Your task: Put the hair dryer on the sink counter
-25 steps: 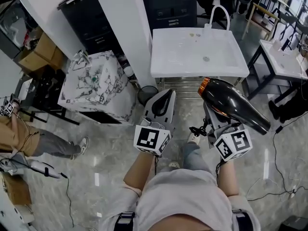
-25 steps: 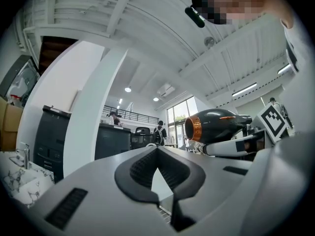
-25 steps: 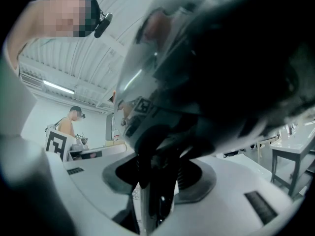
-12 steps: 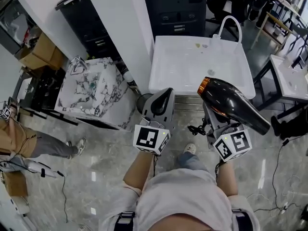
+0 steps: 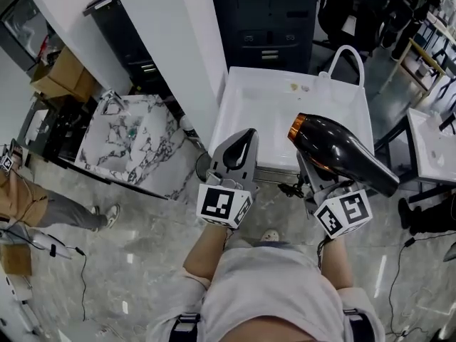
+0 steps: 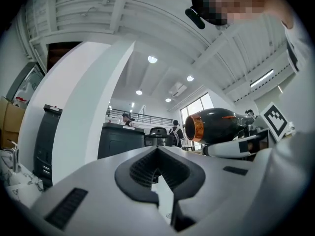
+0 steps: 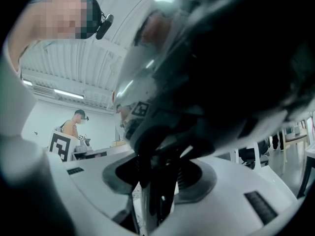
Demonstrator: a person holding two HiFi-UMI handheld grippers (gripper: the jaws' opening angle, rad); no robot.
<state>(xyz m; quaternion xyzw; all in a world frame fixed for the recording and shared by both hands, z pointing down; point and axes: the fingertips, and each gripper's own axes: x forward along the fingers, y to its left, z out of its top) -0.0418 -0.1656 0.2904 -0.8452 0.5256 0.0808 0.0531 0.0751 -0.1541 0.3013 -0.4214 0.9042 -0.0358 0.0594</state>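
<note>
left claw [image 5: 244, 140]: clenched, tips together, nothing between them, pointed at the near edge of the sink worktop [image 5: 246, 112]
right claw [image 7: 156, 178]: grasping the hair dryer [image 5: 343, 152] by its handle
hair dryer: held in the air, not resting on anything; in the head view it showed over the worktop's near right corner, body slanted, orange-ringed nozzle toward the basin
sink worktop: white, looped faucet [image 5: 347, 54] at its far edge
marbled cabinet [image 5: 132, 144]: left of the worktop, past a white pillar [image 5: 178, 41]
</note>
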